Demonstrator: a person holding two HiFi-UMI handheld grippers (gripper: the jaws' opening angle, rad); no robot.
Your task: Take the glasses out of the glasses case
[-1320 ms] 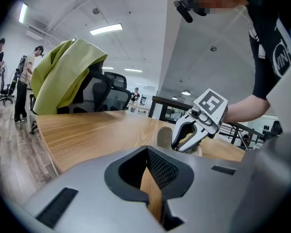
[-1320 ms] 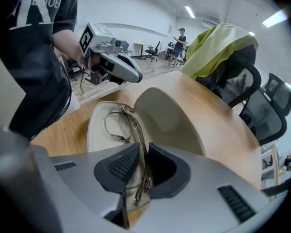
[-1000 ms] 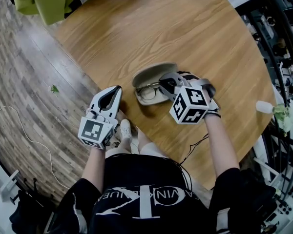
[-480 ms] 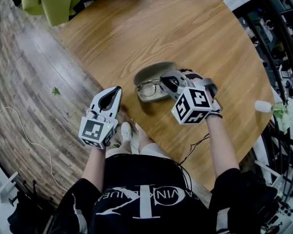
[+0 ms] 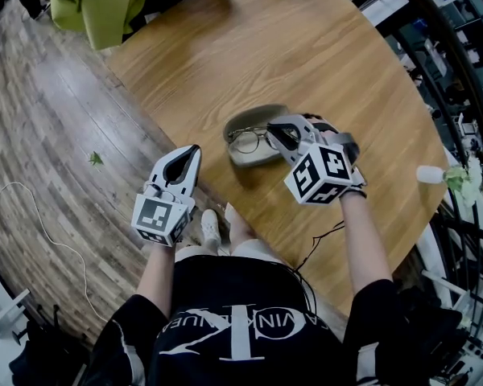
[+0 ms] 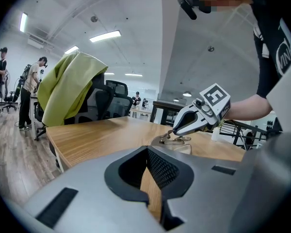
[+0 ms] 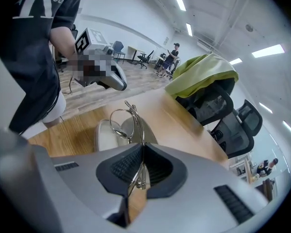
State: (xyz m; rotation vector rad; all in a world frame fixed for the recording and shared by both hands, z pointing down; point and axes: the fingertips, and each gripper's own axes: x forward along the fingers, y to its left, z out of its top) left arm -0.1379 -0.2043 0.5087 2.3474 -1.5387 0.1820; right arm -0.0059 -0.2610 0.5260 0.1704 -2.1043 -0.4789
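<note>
head view: steeply down on worktop (image 5: 306, 47) | left gripper view: low across it | right gripper view: close | all share glasses case (image 5: 245, 158)

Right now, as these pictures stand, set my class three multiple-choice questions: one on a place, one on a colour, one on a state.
1. Where is the glasses case? A) on the wooden table B) on the floor C) on a shelf
2. What colour is the cloth over the chair? A) red B) yellow-green C) blue
3. How is the right tool? A) open, empty B) shut on the glasses C) shut on the case
Answers: 1 A, it lies on the table; 2 B, both gripper views show it; 3 B, its jaws pinch the glasses.
</note>
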